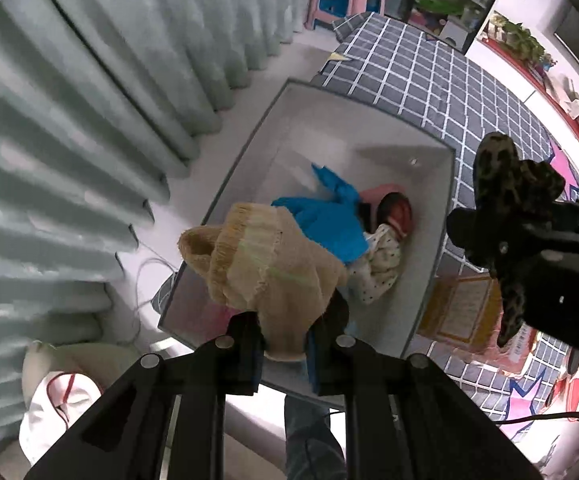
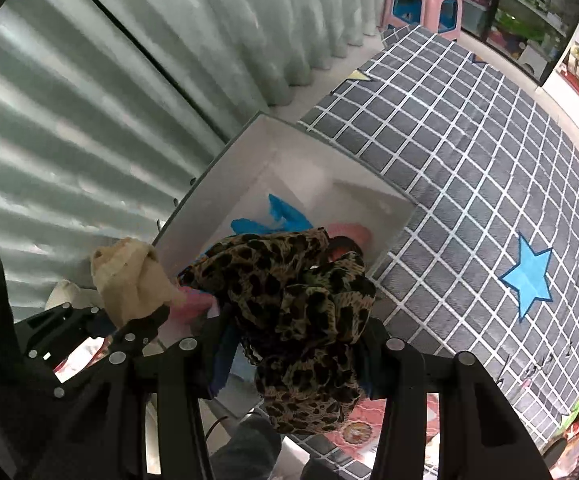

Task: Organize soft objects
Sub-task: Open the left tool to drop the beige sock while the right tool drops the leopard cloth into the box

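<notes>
The left gripper (image 1: pixel 283 354) has its jaws clamped on a limp beige knitted cloth (image 1: pixel 265 268) above the white storage box (image 1: pixel 443 216). The right gripper (image 2: pixel 295 364) pinches a light, floppy leopard-print fabric (image 2: pixel 301 304) by its bunched middle, over the box's near edge.

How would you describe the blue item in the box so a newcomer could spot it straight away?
Start at the grey checked mat, then find the white box at its edge beside the curtain. Inside lies a crumpled bright blue cloth; unlike the pink piece and the dotted white garment beside it, it is plain vivid blue.
</notes>
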`<state>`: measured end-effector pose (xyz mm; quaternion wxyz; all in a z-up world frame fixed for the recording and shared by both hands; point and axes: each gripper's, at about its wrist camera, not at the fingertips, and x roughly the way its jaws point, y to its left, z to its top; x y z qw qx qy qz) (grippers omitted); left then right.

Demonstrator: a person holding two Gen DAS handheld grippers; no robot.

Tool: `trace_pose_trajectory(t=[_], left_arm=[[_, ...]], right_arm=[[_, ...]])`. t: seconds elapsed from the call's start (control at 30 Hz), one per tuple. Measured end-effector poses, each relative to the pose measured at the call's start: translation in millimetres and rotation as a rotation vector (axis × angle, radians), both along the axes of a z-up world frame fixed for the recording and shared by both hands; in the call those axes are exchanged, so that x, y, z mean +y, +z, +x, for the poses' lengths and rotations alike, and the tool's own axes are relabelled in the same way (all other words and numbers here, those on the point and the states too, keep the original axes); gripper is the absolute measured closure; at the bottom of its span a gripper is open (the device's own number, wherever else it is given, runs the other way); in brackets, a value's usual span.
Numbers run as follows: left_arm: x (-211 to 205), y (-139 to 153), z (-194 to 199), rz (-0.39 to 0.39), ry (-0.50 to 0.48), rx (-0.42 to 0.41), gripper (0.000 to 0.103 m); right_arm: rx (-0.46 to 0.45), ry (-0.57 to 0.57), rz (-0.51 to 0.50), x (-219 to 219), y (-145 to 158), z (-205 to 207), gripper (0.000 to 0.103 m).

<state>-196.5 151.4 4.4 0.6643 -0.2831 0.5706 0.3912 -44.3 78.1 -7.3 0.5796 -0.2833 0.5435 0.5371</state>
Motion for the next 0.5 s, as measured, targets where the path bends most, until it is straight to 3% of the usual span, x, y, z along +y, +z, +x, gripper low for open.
trace_pose_trajectory(t=[0.37,0.43,0.47,0.5], left_arm=[[5.2,-18.7,-7.7,-0.053,0.016,0.005,0.084],[5.5,-17.7,-8.8,-0.059,0.013,-0.026,0.078],[6.0,-15.8,-8.8,-0.058,0.013,-0.041,0.067],[5.6,-13.3,-9.9,-0.048,0.013,-0.056,0.049]], right_arm=[[0.008,0.005,-0.028,15.2,-11.3,-4.7,0.053],[0.01,0.011,-0.025,16.9,-11.3,-5.5,0.053],[0.014,0.018,-0.023,17.8,-10.8,-6.2,0.052],[0.015,0.026,-0.021,19.0,-10.4,-6.9,0.047]])
